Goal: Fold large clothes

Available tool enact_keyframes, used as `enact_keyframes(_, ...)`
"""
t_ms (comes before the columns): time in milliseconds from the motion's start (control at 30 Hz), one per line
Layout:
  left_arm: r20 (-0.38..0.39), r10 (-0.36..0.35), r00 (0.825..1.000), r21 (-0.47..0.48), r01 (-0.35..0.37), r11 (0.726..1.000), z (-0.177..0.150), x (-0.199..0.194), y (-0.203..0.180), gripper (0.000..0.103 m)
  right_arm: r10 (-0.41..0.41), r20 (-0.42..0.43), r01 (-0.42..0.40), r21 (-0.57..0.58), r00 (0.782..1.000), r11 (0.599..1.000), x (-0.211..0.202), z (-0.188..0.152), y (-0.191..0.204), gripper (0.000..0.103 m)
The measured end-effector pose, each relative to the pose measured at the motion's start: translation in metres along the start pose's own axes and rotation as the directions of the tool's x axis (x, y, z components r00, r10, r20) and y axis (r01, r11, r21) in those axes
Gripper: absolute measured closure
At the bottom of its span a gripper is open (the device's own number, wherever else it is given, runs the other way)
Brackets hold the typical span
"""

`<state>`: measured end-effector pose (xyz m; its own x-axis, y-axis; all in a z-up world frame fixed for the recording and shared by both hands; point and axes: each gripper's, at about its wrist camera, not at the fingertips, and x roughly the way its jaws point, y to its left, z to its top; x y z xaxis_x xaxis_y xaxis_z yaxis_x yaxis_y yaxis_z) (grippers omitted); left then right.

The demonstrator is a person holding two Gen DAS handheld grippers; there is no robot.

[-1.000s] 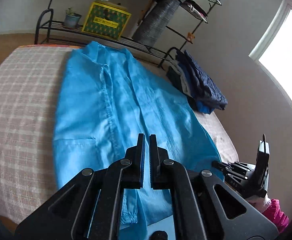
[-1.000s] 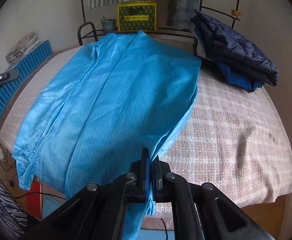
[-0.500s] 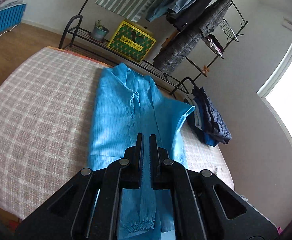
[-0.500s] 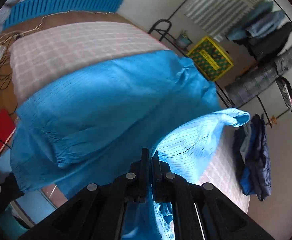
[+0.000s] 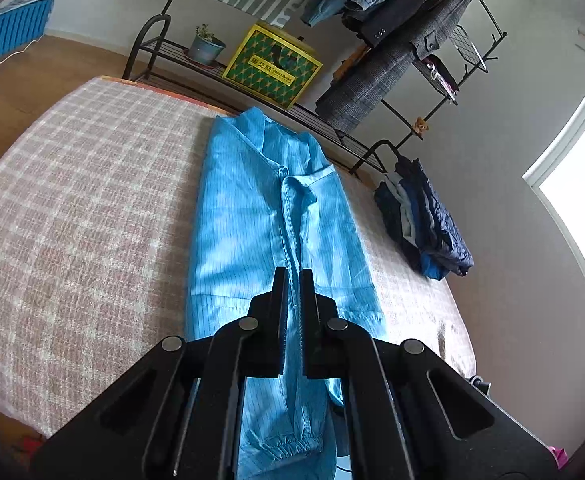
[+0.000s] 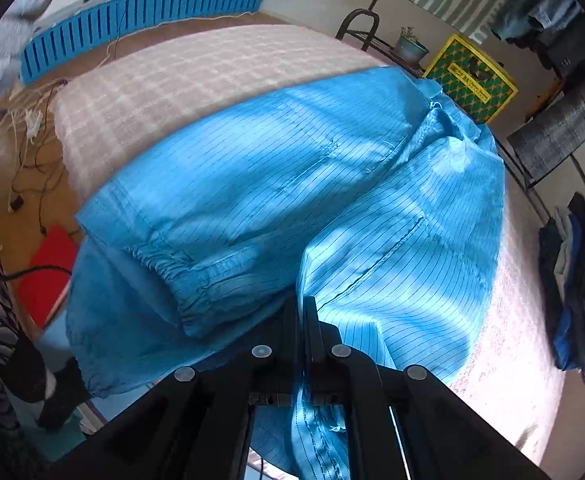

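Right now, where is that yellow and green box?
In the left wrist view the yellow and green box sits on the low black rack beyond the bed's far end, between a small potted plant and the hanging coats.

I observe a bed (image 5: 72, 220) covered in a pink-and-white checked cloth, and on it a bright blue garment (image 5: 268, 216) laid lengthwise, collar toward the far edge, with its lower end and one gathered cuff hanging over the near edge. From the right wrist view I note one side panel of the blue garment (image 6: 404, 216) folded over onto the rest. A stack of dark folded clothes (image 5: 424, 220) lies directly on the bed's right side, well apart from the garment.
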<state>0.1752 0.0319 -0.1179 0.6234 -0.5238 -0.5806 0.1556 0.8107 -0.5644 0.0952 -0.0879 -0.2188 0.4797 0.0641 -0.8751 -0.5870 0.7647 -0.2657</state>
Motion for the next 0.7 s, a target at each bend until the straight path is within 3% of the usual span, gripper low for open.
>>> enact_keyframes(100, -0.049, 0.013, 0.999, 0.018, -0.012, 1.0, -0.009, 0.013, -0.004, 0.103, 0.069, 0.032, -0.071, 0.067, 0.997, 0.995, -0.008, -0.001, -0.009, 0.102)
enact_keyframes(167, -0.094, 0.014, 0.995, 0.022, -0.012, 1.0, -0.016, 0.024, -0.006, 0.101, 0.146, 0.046, -0.149, 0.088, 0.988, 0.985, -0.015, -0.007, -0.014, 0.092)
enact_keyframes(200, -0.115, 0.012, 0.993, 0.022, -0.009, 1.0, -0.02, 0.029, -0.007, 0.094, 0.192, 0.063, -0.197, 0.098, 0.979, 0.975, -0.021, -0.013, -0.017, 0.078)
enact_keyframes(300, -0.174, 0.001, 0.985, 0.023, 0.003, 1.0, -0.033, 0.043, -0.012, 0.065, 0.301, 0.149, -0.322, 0.144, 0.942, 0.936, -0.044, -0.035, -0.033, 0.07)
enact_keyframes(333, -0.195, -0.001, 0.981, 0.026, 0.006, 1.0, -0.037, 0.049, -0.014, 0.062, 0.319, 0.18, -0.35, 0.175, 0.93, 0.92, -0.051, -0.044, -0.042, 0.068)
enact_keyframes(400, -0.244, -0.009, 0.97, 0.023, 0.015, 1.0, -0.046, 0.062, -0.018, 0.062, 0.316, 0.24, -0.377, 0.277, 0.918, 0.884, -0.057, -0.063, -0.065, 0.048)
enact_keyframes(467, -0.296, -0.021, 0.955, 0.0, 0.022, 1.0, -0.056, 0.078, -0.02, 0.062, 0.26, 0.262, -0.351, 0.406, 0.929, 0.843, -0.054, -0.084, -0.09, 0.043)
enact_keyframes(567, -0.379, -0.041, 0.925, -0.039, 0.028, 0.999, -0.072, 0.102, -0.022, 0.062, 0.252, 0.23, -0.341, 0.588, 0.94, 0.733, -0.028, -0.115, -0.127, 0.044)
enact_keyframes(700, -0.439, -0.034, 0.898, -0.018, 0.029, 0.999, -0.086, 0.125, -0.032, 0.062, 0.391, 0.269, -0.456, 0.709, 0.88, 0.539, 0.01, -0.143, -0.15, 0.046)
